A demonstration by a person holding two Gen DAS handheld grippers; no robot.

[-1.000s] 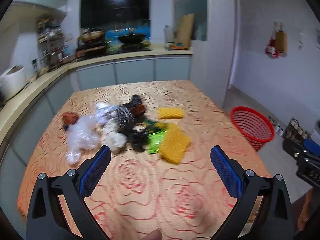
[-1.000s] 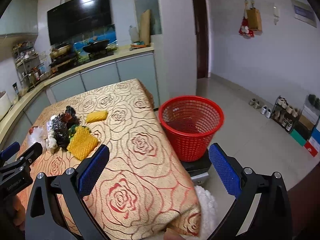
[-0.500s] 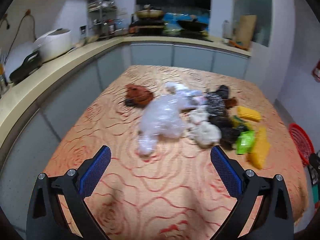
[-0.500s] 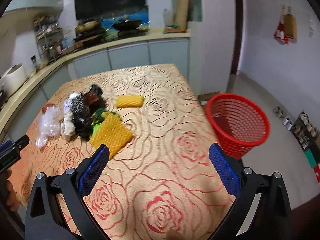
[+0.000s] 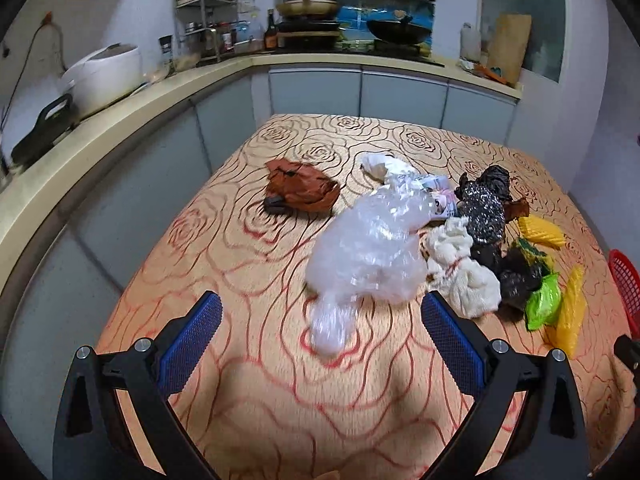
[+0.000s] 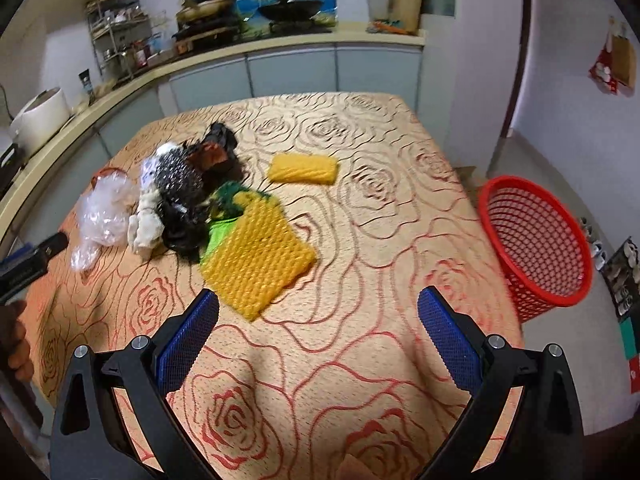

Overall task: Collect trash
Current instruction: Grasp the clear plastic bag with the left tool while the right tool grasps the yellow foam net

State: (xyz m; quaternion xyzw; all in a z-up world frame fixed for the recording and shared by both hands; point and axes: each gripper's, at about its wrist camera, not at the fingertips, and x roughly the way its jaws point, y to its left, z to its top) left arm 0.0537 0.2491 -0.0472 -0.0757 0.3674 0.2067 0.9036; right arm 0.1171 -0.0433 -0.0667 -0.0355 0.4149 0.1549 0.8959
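2 grippers hang over the rose-patterned worktop (image 6: 360, 216), each with its blue-padded fingers spread wide and nothing between them. The left gripper (image 5: 320, 340) points across the near left part of the cloth, its fingers (image 5: 192, 344) framing the near tail of a crumpled clear plastic bag (image 5: 372, 256) without touching it; in the right wrist view this gripper (image 6: 28, 264) shows at the left edge with part of a hand (image 6: 16, 344) below it. The right gripper (image 6: 316, 332) hovers near the middle of the near edge, aimed at a flat yellow mesh sheet (image 6: 260, 260) that lies just beyond its fingers (image 6: 188, 340). The trash sits in a loose heap on the worktop: a brown crumpled wrapper (image 5: 304, 190) lies apart to the far left, the clear bag is beside a cream-coloured wad (image 5: 464, 268), and right of that come a black glittery bag (image 5: 482, 212), dark scraps, a green wrapper (image 5: 542, 300) partly under the yellow sheet, and a smaller yellow mesh piece (image 6: 302, 168) lying on its own farther back. A red mesh basket (image 6: 536, 240) stands on the floor beside the worktop's right edge, well apart from the heap. Beyond the worktop a counter (image 5: 120, 108) curves round, carrying a white rice cooker (image 5: 104, 74) and a wok (image 5: 400, 32).
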